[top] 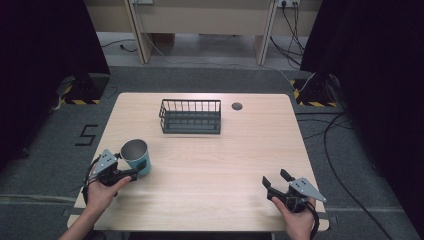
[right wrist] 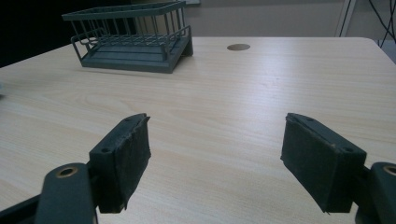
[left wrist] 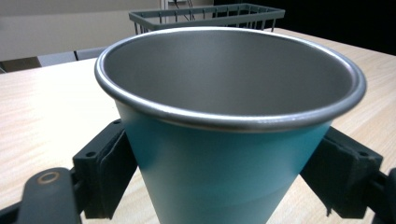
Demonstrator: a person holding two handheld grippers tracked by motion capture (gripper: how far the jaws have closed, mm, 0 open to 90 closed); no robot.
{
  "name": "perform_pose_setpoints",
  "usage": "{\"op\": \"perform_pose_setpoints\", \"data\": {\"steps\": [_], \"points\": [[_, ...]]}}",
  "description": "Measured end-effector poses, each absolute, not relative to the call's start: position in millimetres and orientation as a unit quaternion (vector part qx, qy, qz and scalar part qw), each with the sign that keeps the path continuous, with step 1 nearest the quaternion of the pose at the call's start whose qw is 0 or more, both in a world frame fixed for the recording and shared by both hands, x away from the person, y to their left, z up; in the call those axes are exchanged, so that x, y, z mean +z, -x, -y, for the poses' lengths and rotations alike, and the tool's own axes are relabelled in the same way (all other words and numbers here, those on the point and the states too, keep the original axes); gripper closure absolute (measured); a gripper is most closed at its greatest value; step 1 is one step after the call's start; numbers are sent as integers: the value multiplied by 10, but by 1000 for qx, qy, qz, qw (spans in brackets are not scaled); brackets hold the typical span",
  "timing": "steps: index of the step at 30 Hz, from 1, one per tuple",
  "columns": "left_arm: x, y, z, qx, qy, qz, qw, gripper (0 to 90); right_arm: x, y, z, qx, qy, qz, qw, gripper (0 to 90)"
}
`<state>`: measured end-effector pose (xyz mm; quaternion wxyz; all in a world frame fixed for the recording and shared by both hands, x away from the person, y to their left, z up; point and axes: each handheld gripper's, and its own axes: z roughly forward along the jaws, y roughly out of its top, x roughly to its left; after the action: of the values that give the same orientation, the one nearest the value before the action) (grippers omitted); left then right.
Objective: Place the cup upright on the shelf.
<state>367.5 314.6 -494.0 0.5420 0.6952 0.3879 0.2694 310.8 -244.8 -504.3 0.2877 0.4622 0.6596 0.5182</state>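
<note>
While the high view looks down on the tabletop, the left tool has its jaws on either side of the teal cup, which stands upright just ahead of the hand; the wire basket sits well beyond it, and the right tool rests spread, with nothing near. Seen from the left gripper view, the cup stands between both pads, pinched or very nearly so, the basket behind it. Along the right gripper view, jaws stand wide apart over bare wood, the basket far ahead to the left. Judged so, the grasp is made; lifting and placing remain.
</note>
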Motion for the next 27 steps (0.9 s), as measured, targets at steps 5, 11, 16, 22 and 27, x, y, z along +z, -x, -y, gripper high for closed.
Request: {"op": "perform_pose_setpoints", "data": {"steps": [5,11,16,22,27], "points": [[-4869,-3710,-3135,271,-693,-384,546,162,-5045,-3113,2448,518,-461,-659,290,244],[-4808,-3753,-3129,274,-690,-382,551,162,-5042,-3109,2450,520,-463,-656,291,247],[-4767,-3787,-3113,276,-690,-378,552,162,-5043,-3111,2454,519,-463,-656,293,248],[-4694,-3862,-3080,277,-690,-373,556,163,-5047,-3116,2454,521,-464,-654,292,250],[-4645,-3915,-3055,279,-688,-371,558,163,-5050,-3115,2459,521,-466,-653,291,251]]}}
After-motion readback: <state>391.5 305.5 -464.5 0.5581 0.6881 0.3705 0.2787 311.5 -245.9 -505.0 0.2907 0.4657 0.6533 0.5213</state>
